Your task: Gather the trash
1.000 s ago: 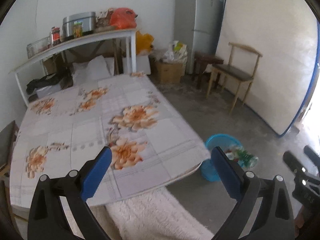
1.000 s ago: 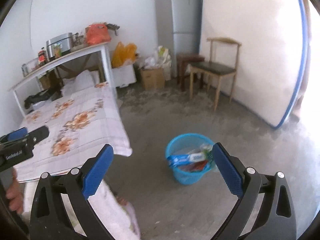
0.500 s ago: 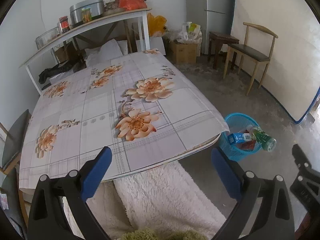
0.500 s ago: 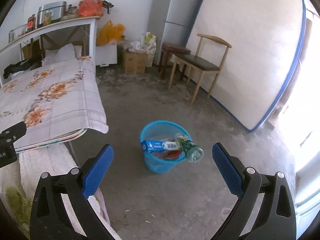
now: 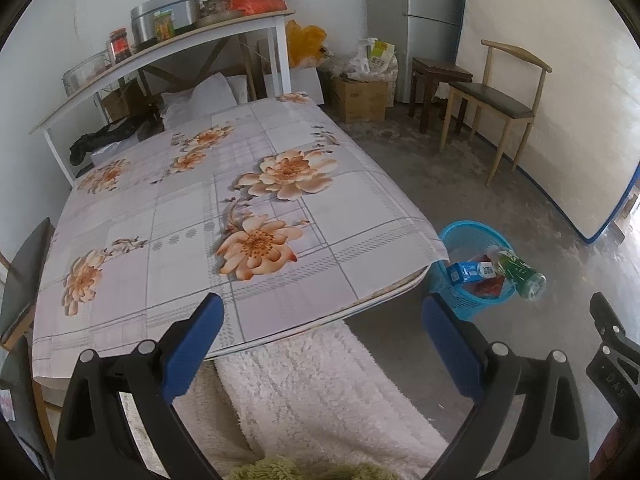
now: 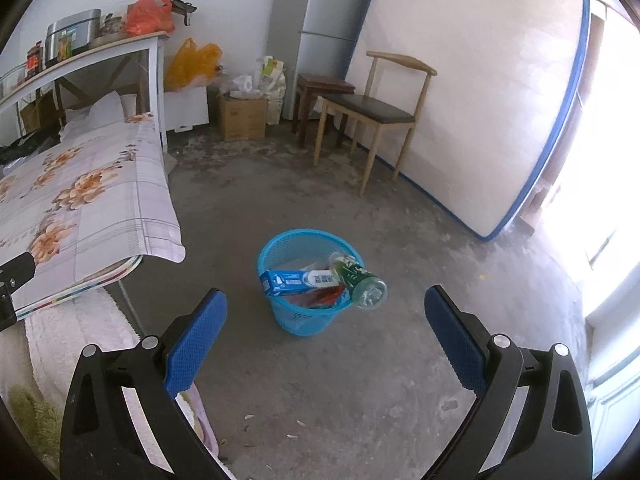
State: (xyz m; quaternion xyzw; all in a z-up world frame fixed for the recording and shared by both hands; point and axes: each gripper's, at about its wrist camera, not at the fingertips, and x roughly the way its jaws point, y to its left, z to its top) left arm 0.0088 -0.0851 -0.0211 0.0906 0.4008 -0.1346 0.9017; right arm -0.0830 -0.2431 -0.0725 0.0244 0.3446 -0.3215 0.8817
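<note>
A blue mesh trash basket [image 6: 280, 250] stands on the concrete floor beside the table corner; it also shows in the left wrist view [image 5: 460, 236]. In it lie a blue toothpaste box [image 6: 294, 282], a green plastic bottle [image 6: 358, 280] sticking out over the rim, and red wrappers [image 6: 324, 298]. My right gripper [image 6: 326, 334] is open and empty, above and in front of the basket. My left gripper [image 5: 322, 338] is open and empty over the table's near edge and the rug.
A table with a floral cloth [image 5: 200, 208] fills the left. A white shaggy rug [image 5: 320, 392] lies under it. A wooden chair [image 6: 376, 108], a stool [image 6: 320, 84], a fridge [image 6: 324, 20], a leaning mattress [image 6: 480, 80] and boxes [image 6: 242, 118] line the far side.
Both grippers have pulled back and risen, so the basket looks farther off. Both stayed open and empty. The bottle, box and wrappers rest in the basket throughout.
</note>
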